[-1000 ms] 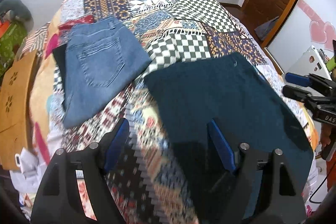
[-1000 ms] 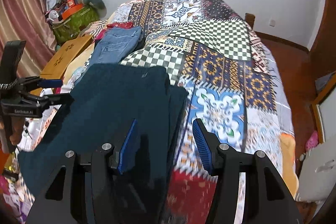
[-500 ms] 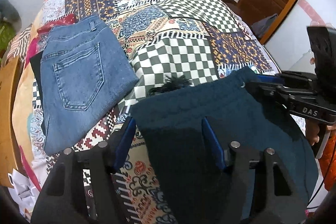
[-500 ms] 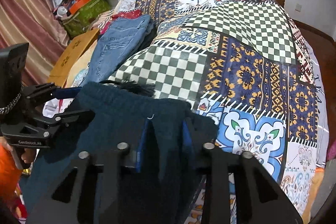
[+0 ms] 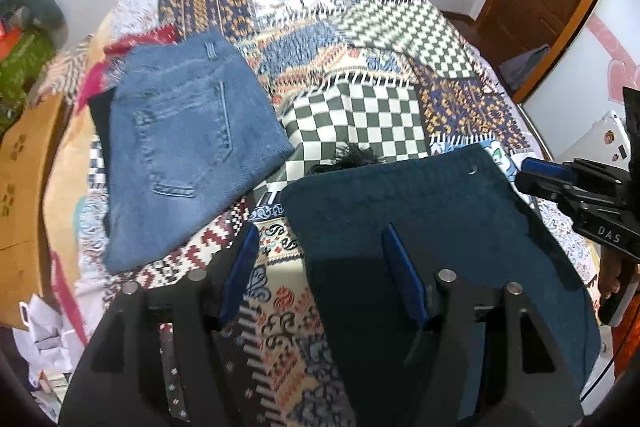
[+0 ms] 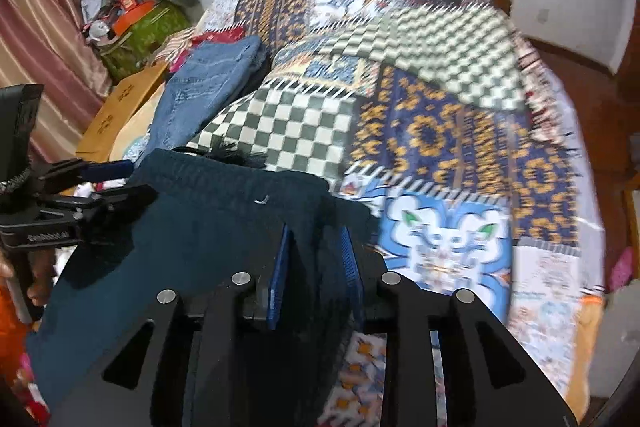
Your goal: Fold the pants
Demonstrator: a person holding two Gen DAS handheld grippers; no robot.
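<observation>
Two pants are laid on the patchwork bed [image 5: 360, 115]. Dark teal pants [image 6: 192, 227] are pinched at their 3 o'clock edge by the right gripper [image 6: 314, 247]. The left gripper [image 5: 320, 247] is kept wide over their 9 o'clock edge; folded blue jeans [image 5: 188, 147] are seen at 10 o'clock.

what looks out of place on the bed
A black tufty thing pokes out from under the top edge of the teal pants, on the checked quilt. What it is cannot be told.

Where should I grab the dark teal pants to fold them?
Grip the dark teal pants at the waistband corners, coming down from the near side. The waistband lies flat as a straight far edge; the right gripper already pinches its right side, the left gripper straddles the left edge.
</observation>
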